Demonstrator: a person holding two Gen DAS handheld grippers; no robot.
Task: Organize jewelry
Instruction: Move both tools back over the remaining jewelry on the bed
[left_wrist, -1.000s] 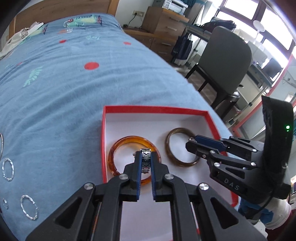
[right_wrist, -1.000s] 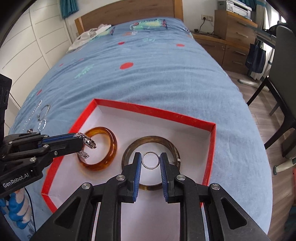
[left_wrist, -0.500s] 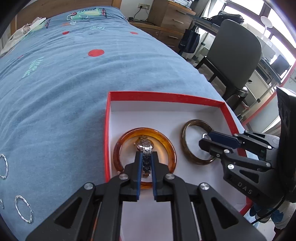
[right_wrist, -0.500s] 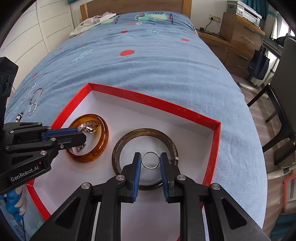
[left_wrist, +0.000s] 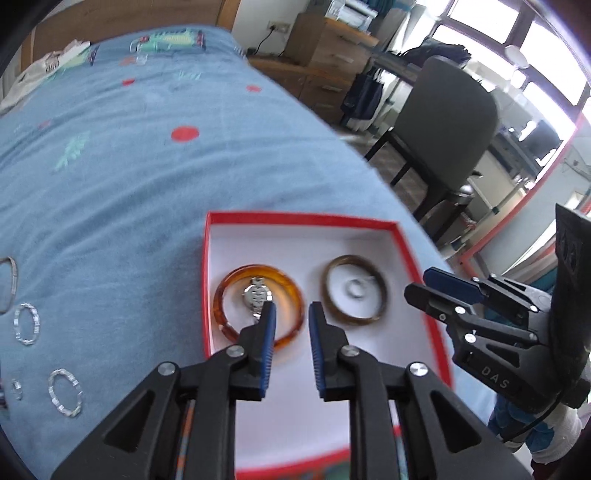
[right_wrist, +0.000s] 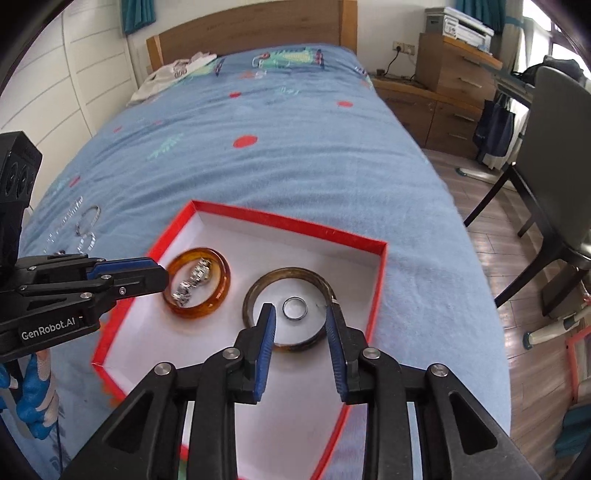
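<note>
A red box (left_wrist: 295, 217) (right_wrist: 288, 218) with a white inside lies on the blue bed. In it an amber bangle (left_wrist: 229, 288) (right_wrist: 218, 297) rings a silver watch (left_wrist: 256, 293) (right_wrist: 192, 282). A brown bangle (left_wrist: 380, 295) (right_wrist: 291, 275) rings a small silver ring (left_wrist: 355, 287) (right_wrist: 294, 308). My left gripper (left_wrist: 289, 306) (right_wrist: 162, 277) is open and empty above the amber bangle. My right gripper (right_wrist: 300, 308) (left_wrist: 417, 284) is open and empty above the ring.
Several silver bracelets (left_wrist: 26, 323) (right_wrist: 86, 219) lie loose on the blue bedspread left of the box. A grey chair (left_wrist: 447, 110) stands beside the bed on the right, with wooden drawers (right_wrist: 454, 74) behind it.
Both grippers opened and lifted back. The left let the watch drop inside the amber bangle. The right let the ring drop inside the brown bangle.
</note>
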